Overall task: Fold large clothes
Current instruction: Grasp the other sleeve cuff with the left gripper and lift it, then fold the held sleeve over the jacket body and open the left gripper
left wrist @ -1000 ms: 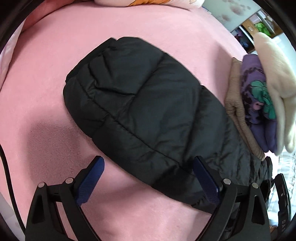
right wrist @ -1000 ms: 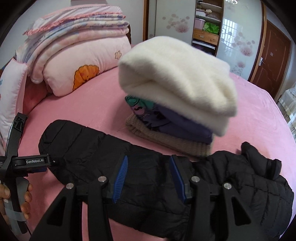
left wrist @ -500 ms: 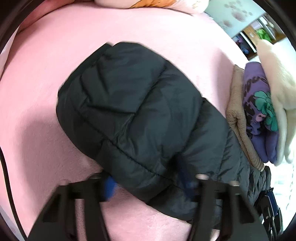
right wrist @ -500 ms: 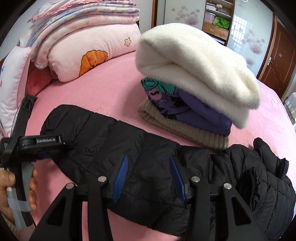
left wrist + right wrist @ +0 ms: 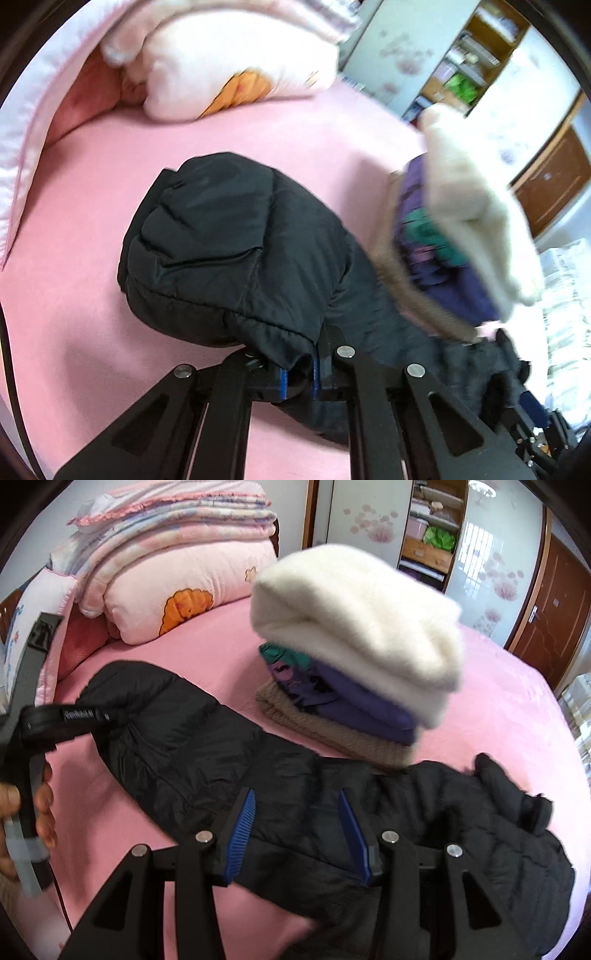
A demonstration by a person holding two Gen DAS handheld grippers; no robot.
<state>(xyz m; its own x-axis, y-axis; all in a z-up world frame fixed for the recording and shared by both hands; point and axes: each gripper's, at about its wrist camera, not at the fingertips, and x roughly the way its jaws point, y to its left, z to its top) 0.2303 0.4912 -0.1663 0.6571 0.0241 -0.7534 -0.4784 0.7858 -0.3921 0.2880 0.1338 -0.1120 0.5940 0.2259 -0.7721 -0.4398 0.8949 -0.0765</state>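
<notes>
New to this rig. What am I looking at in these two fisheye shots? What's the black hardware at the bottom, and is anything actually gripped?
There is no robot arm: a person holds a two-finger gripper in each hand, and each one carries a fisheye camera looking forward along its fingers. The black struts at the bottom of each picture are that gripper's own frame.

In the left wrist view, the left gripper has its blue pads closed on an edge of the black puffer jacket, which lies on the pink bed.

In the right wrist view, the right gripper is open, its pads on either side of the jacket's middle without pinching it. At the left edge you can see the person's hand holding the other gripper.

Behind the jacket sits a stack of folded clothes, a cream one on top, and further back pink bedding.
</notes>
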